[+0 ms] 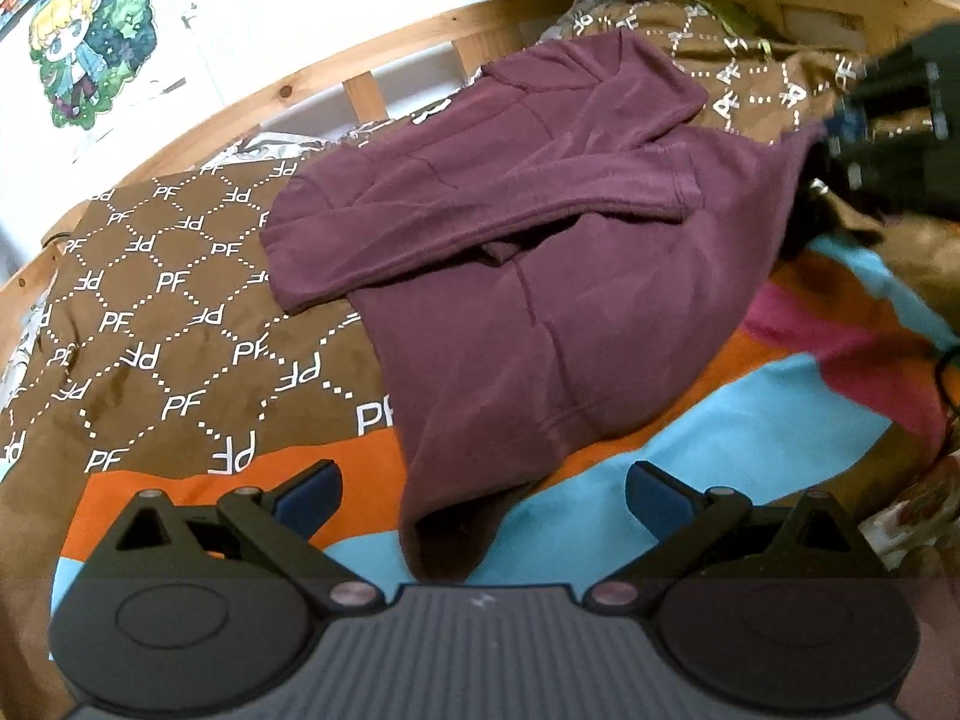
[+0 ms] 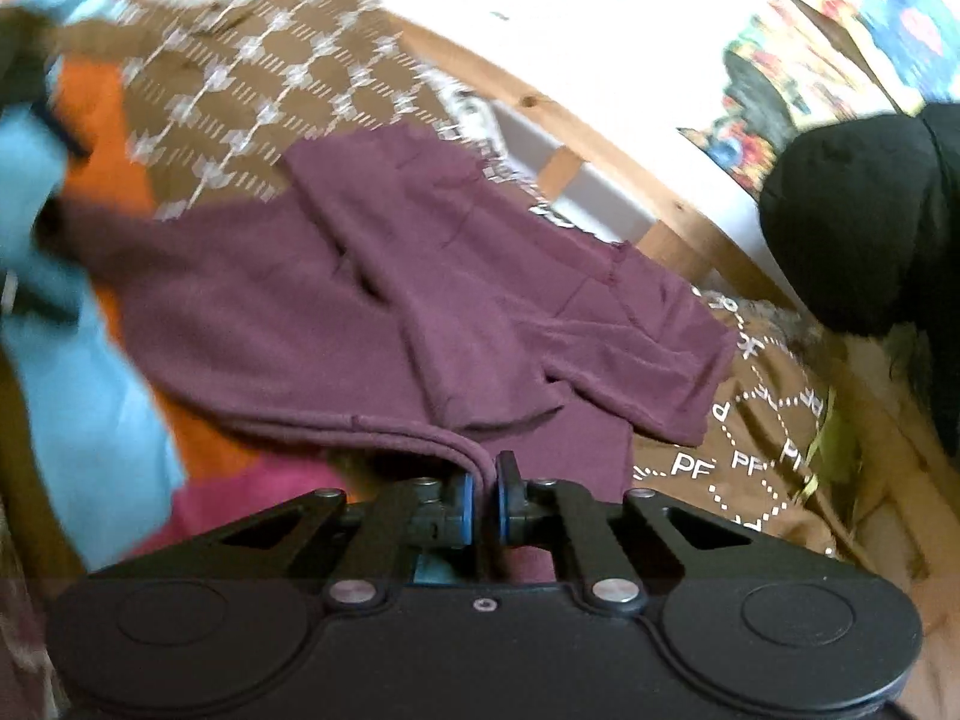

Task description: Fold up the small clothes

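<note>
Lying across a bed spread with a brown PF-print cover and a striped orange and blue blanket, the maroon sweatshirt fills the middle of both views, one sleeve already folded across its chest. It looks like soft, light fleece: limp, easy to drag, likely to sag and wrinkle wherever it is unsupported, and not at all fragile. Thick seams and the hem seem the best holds, since doubled fabric gives the pads something to bite.

Right tongs are pinched closed on the hem's edge at 6 o'clock in the right wrist view, with maroon fabric caught between the blue pads. Left tongs stand wide apart and hold nothing; a loose corner of the garment hangs between the spread fingers at 6 o'clock in the left view, apparently untouched. From there the right tongs show as a dark blur at 2 o'clock.
</note>
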Available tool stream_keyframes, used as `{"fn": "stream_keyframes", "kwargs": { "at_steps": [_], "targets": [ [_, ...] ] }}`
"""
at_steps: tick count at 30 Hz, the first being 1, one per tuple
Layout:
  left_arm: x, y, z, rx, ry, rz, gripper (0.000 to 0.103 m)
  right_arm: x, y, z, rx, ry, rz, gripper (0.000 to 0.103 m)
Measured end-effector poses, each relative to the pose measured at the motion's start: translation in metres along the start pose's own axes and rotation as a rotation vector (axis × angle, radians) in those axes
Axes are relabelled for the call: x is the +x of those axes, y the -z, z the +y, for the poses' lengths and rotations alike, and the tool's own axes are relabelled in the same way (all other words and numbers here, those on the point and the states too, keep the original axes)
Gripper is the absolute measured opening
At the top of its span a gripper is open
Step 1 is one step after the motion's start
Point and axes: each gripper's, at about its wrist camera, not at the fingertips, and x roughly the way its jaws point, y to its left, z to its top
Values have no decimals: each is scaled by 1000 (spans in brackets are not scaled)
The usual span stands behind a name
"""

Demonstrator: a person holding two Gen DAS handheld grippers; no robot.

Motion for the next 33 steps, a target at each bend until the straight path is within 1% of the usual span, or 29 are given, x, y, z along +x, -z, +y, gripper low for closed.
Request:
{"fn": "stream_keyframes", "kwargs": {
  "at_steps": [5,8,11,13,14,16,17,18,19,21,22,25,26,27,29,31,33],
  "targets": [
    [11,4,-1,35,-65,29,103,6,-12,-26,141,-27,17,7],
    [12,4,-1,60,-120,8,102,7,-13,-29,150,-22,13,7],
    [11,6,-4,122,-175,-20,94,6,-10,-27,138,-19,15,7],
    [9,7,-8,171,-191,-43,81,5,-8,-25,126,-16,17,7],
    [8,8,-11,196,-197,-54,76,4,-6,-24,120,-15,19,7],
    [5,10,-16,257,-205,-76,57,3,-3,-22,110,-12,25,7],
    [3,11,-19,280,-209,-84,52,2,-1,-21,105,-10,29,7],
    [2,13,-21,304,-210,-92,40,1,1,-20,101,-8,33,7],
    [1,14,-21,314,-214,-95,25,0,3,-19,98,-7,39,7],
    [0,14,-21,316,-209,-96,16,-1,8,-17,97,-5,52,7],
    [-1,14,-19,304,-198,-100,9,-1,10,-16,96,-6,59,7],
    [-5,10,-12,253,-189,-127,6,0,19,-10,76,-7,91,11],
    [-7,9,-10,243,-194,-139,6,1,23,-7,59,-6,101,16],
    [-9,8,-8,232,-200,-155,6,2,26,-4,38,-2,109,23],
    [-12,6,-4,213,-204,-174,6,5,35,3,-21,25,129,29],
    [-16,1,0,184,-199,-185,6,8,42,7,-57,49,153,31],
    [-19,-4,5,156,-196,-194,6,12,49,5,-59,69,174,46]
  ]
}}
